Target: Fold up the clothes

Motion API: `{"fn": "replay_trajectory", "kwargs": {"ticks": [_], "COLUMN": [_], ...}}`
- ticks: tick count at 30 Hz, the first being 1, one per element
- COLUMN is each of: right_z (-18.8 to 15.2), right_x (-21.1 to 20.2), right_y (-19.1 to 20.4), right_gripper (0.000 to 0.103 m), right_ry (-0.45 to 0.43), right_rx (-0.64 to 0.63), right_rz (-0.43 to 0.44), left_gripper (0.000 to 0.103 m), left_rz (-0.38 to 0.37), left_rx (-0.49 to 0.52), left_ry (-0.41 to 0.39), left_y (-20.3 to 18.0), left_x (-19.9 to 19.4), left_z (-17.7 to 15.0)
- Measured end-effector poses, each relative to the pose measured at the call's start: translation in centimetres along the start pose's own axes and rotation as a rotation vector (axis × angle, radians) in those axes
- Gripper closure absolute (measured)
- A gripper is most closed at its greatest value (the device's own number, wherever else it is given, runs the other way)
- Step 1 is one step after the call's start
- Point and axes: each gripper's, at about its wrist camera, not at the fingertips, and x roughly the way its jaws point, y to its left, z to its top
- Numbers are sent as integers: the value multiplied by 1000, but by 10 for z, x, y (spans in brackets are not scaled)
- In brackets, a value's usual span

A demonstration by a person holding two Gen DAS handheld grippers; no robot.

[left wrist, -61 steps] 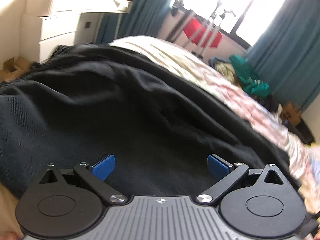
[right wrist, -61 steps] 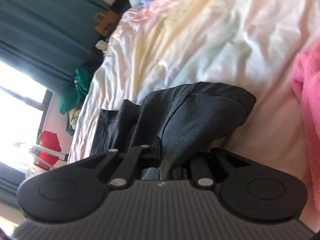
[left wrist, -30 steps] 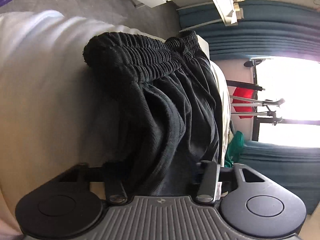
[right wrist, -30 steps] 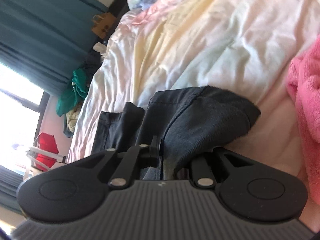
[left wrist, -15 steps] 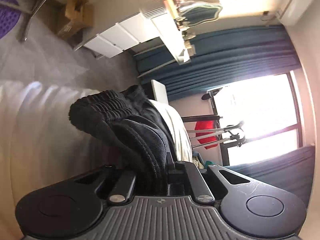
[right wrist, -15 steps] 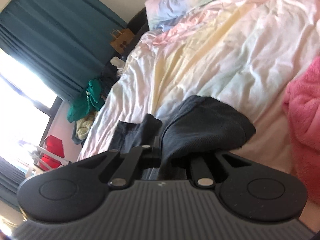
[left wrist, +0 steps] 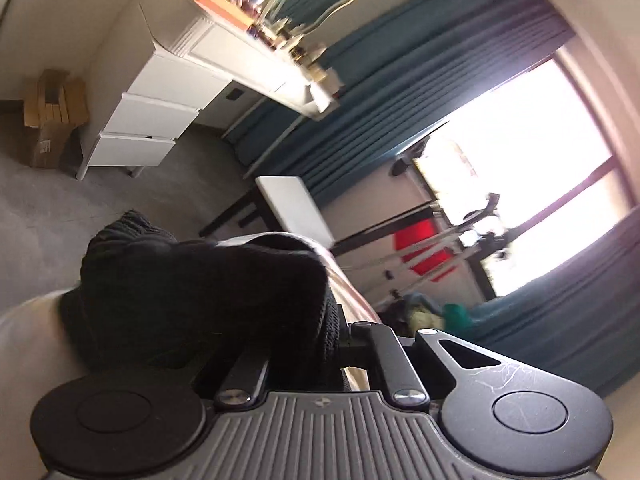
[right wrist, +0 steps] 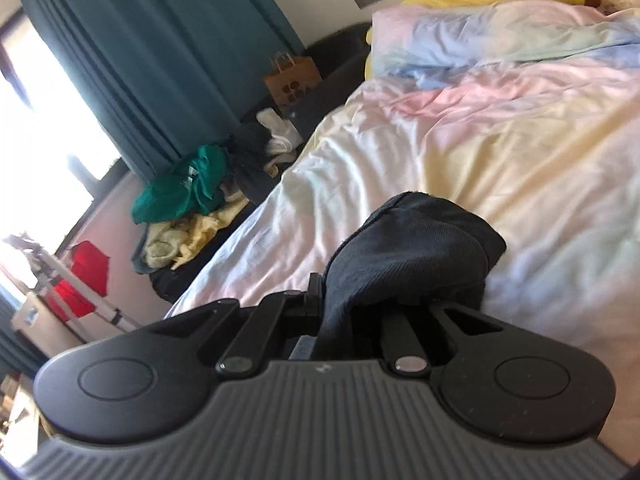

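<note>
A black garment with a ribbed elastic waistband (left wrist: 192,288) bunches up in front of my left gripper (left wrist: 320,344), which is shut on it. The cloth hides the fingertips. In the right wrist view another end of the same dark garment (right wrist: 416,252) folds over my right gripper (right wrist: 340,312), also shut on the fabric. Both ends are lifted above the pastel bedspread (right wrist: 520,152). The stretch of garment between the two grippers is out of view.
A white dresser (left wrist: 160,92) and cardboard boxes (left wrist: 52,116) stand by the wall on grey carpet. Teal curtains (right wrist: 140,60) flank a bright window. A pile of green and yellow clothes (right wrist: 188,200) lies beside the bed. Pillows (right wrist: 500,28) sit at the bed's head.
My left gripper closed on the black waistband and lifted it off the bed, turning toward the room. My right gripper rose with its end of the garment, now facing the pillows.
</note>
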Motion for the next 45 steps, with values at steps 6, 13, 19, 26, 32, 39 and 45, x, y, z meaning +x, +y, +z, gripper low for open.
{"fn": "replay_trajectory", "kwargs": {"ticks": [6, 13, 19, 26, 32, 39, 45], "right_z": [-26, -61, -41, -52, -95, -125, -110], "right_x": [112, 161, 124, 41, 16, 37, 64], "right_y": [36, 12, -20, -57, -75, -80, -85], "right_gripper": [93, 81, 41, 40, 40, 42, 43], "right_ry": [54, 117, 184, 251, 509, 581, 383], "right_rx": [-54, -3, 82, 102, 176, 252, 316], "right_rz": [-112, -78, 212, 367, 413, 401, 418], "left_gripper": [95, 71, 36, 15, 12, 13, 27], "left_rz": [143, 199, 32, -32, -24, -39, -55], "left_rx": [80, 125, 133, 88, -33, -87, -110], "left_ry": [49, 138, 118, 82, 127, 130, 124], "left_y": [-17, 7, 3, 24, 74, 96, 105], "left_x": [144, 207, 147, 46, -11, 15, 46], "left_z": [-12, -32, -37, -75, -104, -116, -121]}}
